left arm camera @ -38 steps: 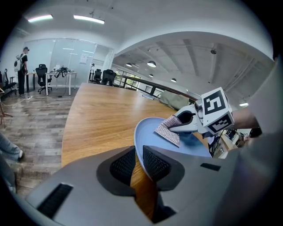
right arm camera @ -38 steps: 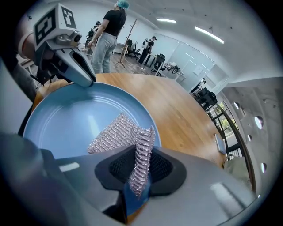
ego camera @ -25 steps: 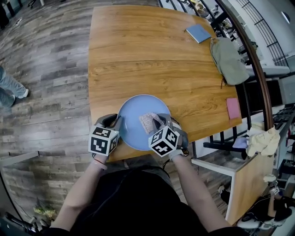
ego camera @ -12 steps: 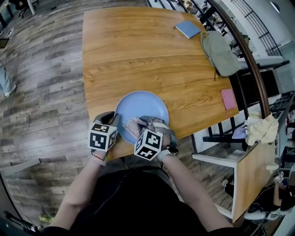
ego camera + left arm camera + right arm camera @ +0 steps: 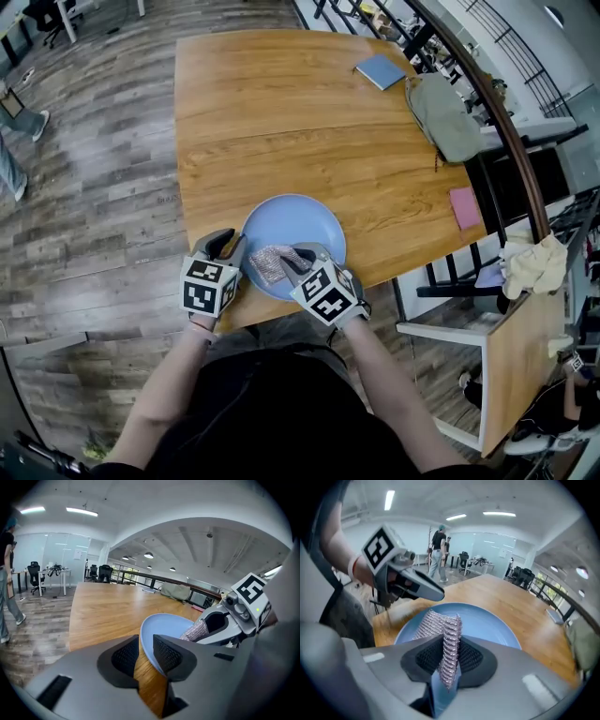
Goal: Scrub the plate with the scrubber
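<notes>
Here, one plate (image 5: 302, 221), one scrubber (image 5: 269, 264)

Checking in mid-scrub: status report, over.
Left claw opening, plate rim between its jaws. Right claw shut on scrubber, over plate. Nothing else on plate.

Top: we wear a black top (image 5: 272, 412).
Wrist: 1 thin red band (image 5: 199, 327) on our left wrist.
Marker cubes (image 5: 208, 286): 2, white faces with black square patterns, 1 on each gripper.
Left gripper (image 5: 145, 654): our smooth grey shell, 2 black pads with a fine grid; jaws opening, the plate (image 5: 164, 625) rim between them.
Right gripper (image 5: 449, 657): same grey shell, same black gridded pads.
</notes>
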The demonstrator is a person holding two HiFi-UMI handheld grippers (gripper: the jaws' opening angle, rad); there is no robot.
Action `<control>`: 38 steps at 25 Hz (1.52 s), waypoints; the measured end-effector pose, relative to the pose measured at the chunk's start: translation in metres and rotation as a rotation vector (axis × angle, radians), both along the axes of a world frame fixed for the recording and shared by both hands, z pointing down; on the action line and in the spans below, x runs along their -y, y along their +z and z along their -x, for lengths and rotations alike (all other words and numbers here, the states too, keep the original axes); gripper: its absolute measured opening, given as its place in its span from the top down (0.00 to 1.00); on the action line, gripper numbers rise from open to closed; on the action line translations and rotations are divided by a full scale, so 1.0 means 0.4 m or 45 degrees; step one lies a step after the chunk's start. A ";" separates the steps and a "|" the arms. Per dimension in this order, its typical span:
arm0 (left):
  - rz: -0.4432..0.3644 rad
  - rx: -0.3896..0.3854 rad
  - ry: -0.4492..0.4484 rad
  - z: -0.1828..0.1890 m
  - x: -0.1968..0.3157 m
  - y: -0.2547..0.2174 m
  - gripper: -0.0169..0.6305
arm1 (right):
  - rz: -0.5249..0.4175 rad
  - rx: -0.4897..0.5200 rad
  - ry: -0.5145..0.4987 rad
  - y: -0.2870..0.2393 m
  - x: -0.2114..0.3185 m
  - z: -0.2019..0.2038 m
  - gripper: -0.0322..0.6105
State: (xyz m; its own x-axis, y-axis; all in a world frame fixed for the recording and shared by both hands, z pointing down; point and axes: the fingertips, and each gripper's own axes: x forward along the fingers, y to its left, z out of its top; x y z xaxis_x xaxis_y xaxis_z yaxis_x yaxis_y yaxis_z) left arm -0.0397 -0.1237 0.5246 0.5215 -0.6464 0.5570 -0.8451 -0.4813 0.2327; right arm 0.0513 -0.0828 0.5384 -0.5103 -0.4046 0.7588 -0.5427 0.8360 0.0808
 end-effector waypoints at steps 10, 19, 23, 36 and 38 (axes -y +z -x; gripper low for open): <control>-0.085 -0.101 0.047 0.005 -0.007 -0.054 0.86 | 0.058 0.622 0.420 -0.143 0.030 -0.078 0.82; -0.197 -0.131 0.060 0.016 -0.021 -0.129 0.98 | -0.196 0.735 0.625 -0.248 0.035 -0.127 0.83; -0.256 -0.161 0.028 0.045 -0.021 -0.168 0.98 | -0.302 0.741 0.677 -0.281 0.026 -0.146 0.83; -0.474 -0.250 0.036 0.064 -0.061 -0.291 0.98 | -0.519 0.765 0.730 -0.371 -0.022 -0.176 0.83; -0.493 -0.251 0.036 0.067 -0.063 -0.299 0.98 | -0.548 0.765 0.726 -0.380 -0.026 -0.178 0.83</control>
